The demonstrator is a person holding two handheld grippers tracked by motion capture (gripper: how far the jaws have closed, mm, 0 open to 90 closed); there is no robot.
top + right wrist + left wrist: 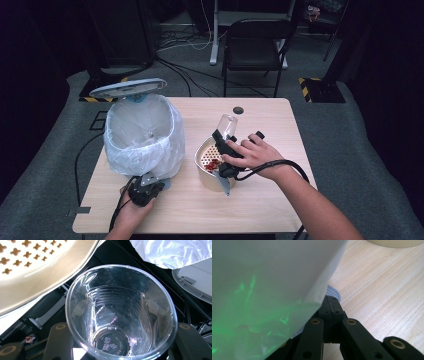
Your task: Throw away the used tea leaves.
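Claws at work on the wooden surface, one at each side. The right claw, held in the person's right hand, pinches a clear plastic cup between its jaws; the cup is tipped over, its mouth pointing up and away from the person, above the far rim of a cream colander bowl. Down the right gripper view we look straight into that cup: empty, ribbed walls, a stamped mark on its bottom, a black jaw pressed against each side. The colander's perforated inner wall sits just beside the cup's rim there, cross-shaped holes clear to see. Red bits lie inside the colander in the high view; what they are is too small to tell.

Over on the left, a small bin lined with a white plastic bag stands on the surface, its grey lid flipped up at the back. The left claw, in the left hand, is right at the bin's near base. Its own view shows the jaws pressed together, tips reaching under the hanging bag against the bin's foot; whether anything is caught between them I can't tell. A black chair stands on the floor beyond.
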